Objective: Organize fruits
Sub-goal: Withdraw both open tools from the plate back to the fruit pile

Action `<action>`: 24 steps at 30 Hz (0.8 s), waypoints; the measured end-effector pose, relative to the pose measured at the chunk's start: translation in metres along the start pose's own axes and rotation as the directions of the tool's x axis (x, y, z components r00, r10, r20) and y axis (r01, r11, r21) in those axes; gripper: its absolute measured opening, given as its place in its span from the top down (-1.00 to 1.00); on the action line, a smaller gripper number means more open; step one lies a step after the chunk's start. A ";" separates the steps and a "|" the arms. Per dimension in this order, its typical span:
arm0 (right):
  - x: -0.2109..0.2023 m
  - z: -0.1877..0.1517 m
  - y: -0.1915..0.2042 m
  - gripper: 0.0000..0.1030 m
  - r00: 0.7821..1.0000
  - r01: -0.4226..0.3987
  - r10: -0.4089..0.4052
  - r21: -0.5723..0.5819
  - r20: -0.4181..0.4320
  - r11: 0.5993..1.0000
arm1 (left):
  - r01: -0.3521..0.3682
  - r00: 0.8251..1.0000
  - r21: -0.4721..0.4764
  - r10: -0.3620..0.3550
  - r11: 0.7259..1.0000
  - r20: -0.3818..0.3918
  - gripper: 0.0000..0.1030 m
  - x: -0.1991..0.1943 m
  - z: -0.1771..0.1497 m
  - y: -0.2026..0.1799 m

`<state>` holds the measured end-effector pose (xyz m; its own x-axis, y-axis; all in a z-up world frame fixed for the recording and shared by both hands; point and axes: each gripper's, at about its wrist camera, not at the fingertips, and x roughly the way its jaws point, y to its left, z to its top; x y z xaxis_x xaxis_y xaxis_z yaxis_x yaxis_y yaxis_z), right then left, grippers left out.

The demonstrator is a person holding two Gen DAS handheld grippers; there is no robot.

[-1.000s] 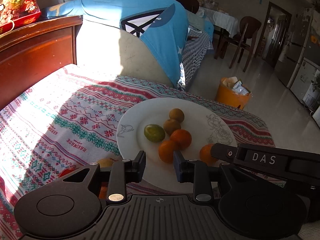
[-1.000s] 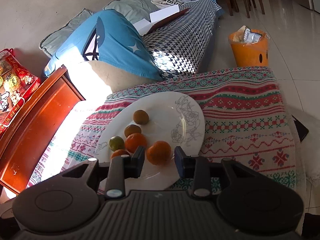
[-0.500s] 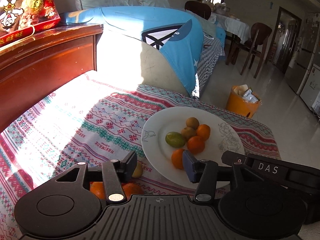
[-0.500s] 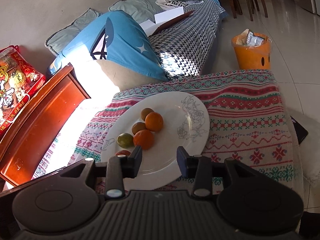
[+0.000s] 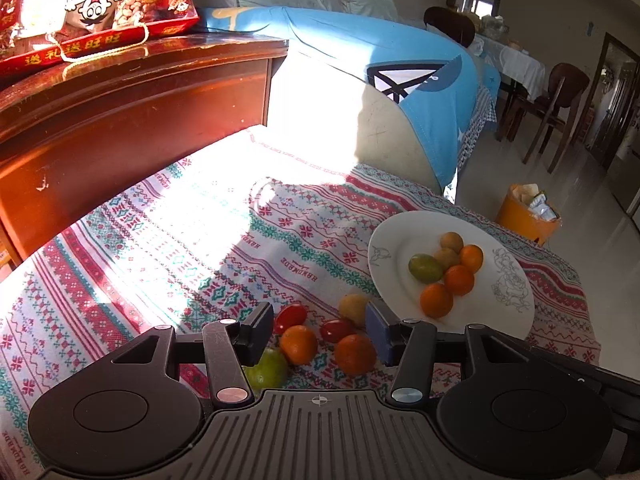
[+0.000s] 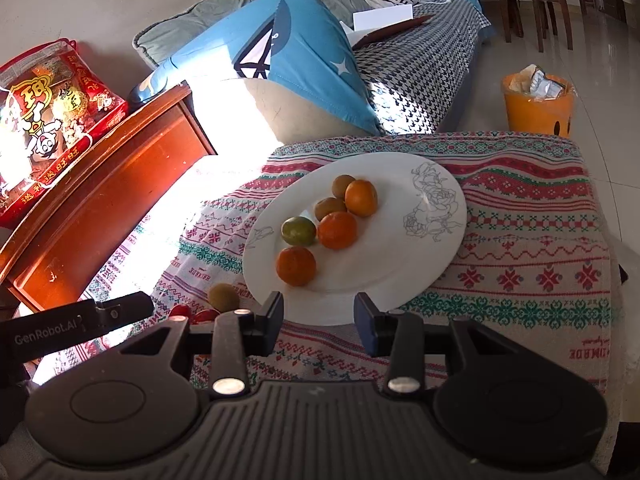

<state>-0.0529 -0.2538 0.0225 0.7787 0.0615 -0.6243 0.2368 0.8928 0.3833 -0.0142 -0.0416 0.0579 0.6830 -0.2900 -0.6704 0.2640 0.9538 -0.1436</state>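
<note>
Left hand-held gripper (image 5: 319, 330): jaws spread, nothing pinched, hanging right over the loose fruit pile on the worktop.

Right hand-held gripper (image 6: 319, 322): also spread and empty, parked at the near rim of the round white plate with the sketched rose (image 6: 432, 256).

On the plate: three round orange mandarins, one greenish citrus (image 6: 298, 231) and two small brownish fruits, all bunched together on the half away from the rose.

Still off the plate: two more orange mandarins (image 5: 298, 344), two small red cherry tomatoes (image 5: 290, 317), a yellow-green lime-looking fruit (image 5: 266, 370) half hidden under the left finger, and a brownish-yellow oval fruit (image 5: 353, 307) just beside the plate edge. All sitting on the striped knitted cloth (image 5: 168, 240).

Stage, my guess: roughly halfway, next pick is one of the mandarins between the left fingers.

What could go wrong: the loose ones are packed close, so closing on one will probably nudge a tomato and send it rolling. Tomatoes are soft too, easy to squash. And dropping a round fruit into that cluster could knock others off the shallow rim.
</note>
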 end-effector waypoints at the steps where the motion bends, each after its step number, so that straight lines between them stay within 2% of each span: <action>1: 0.000 -0.001 0.002 0.21 1.000 -0.004 0.004 -0.003 -0.002 1.000 | -0.007 1.000 -0.010 0.007 1.000 -0.003 0.03 -0.001 -0.002 0.004; 16: 0.003 -0.022 0.029 0.21 0.997 -0.067 0.063 -0.088 -0.051 0.994 | -0.076 0.997 -0.020 0.075 0.997 -0.035 0.03 -0.009 -0.029 0.038; 24: 0.012 -0.029 0.041 0.21 0.992 -0.106 0.097 -0.120 -0.078 0.987 | -0.055 0.998 -0.025 0.054 0.998 -0.030 0.03 -0.007 -0.036 0.046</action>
<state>-0.0502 -0.2034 0.0111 0.7500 0.1823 -0.6358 0.0814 0.9285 0.3623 -0.0317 0.0076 0.0297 0.6752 -0.2357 -0.6990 0.2089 0.9699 -0.1253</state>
